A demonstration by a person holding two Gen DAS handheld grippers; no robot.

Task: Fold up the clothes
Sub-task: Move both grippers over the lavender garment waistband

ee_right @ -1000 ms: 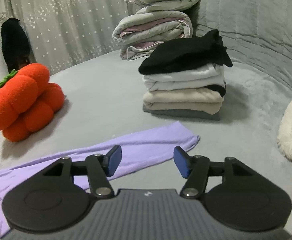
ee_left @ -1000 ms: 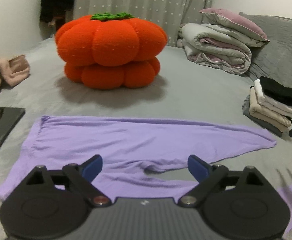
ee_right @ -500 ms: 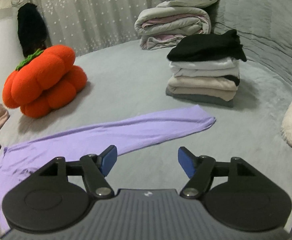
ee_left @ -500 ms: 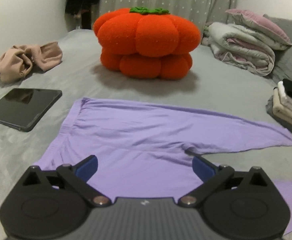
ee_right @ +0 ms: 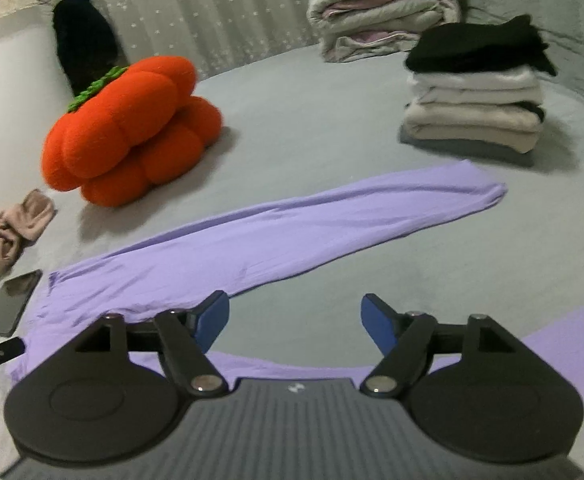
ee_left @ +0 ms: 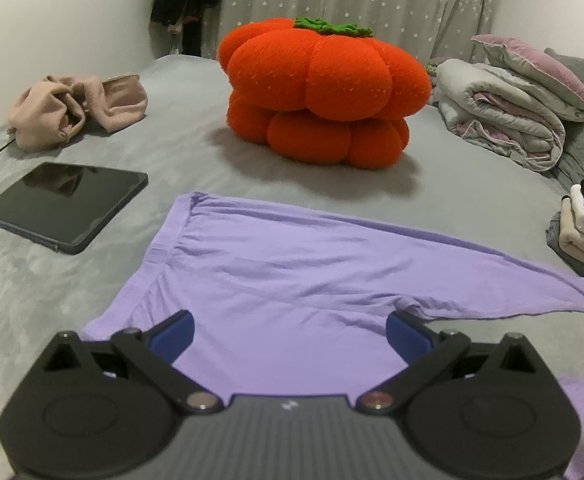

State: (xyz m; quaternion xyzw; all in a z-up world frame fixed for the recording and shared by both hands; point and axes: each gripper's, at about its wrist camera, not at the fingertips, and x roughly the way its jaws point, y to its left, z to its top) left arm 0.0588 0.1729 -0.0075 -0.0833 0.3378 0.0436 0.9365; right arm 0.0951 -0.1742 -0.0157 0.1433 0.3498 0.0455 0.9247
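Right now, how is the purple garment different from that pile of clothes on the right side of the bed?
The purple garment lies spread out flat in a single layer; the pile of clothes is folded and stacked several items high. The garment is one colour; the pile mixes black, white, beige and grey. Both rest on the grey bed.

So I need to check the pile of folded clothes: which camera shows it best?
The right wrist view: the pile of folded clothes stands whole, every layer visible. The left wrist view catches only its end, cut off at the right edge.
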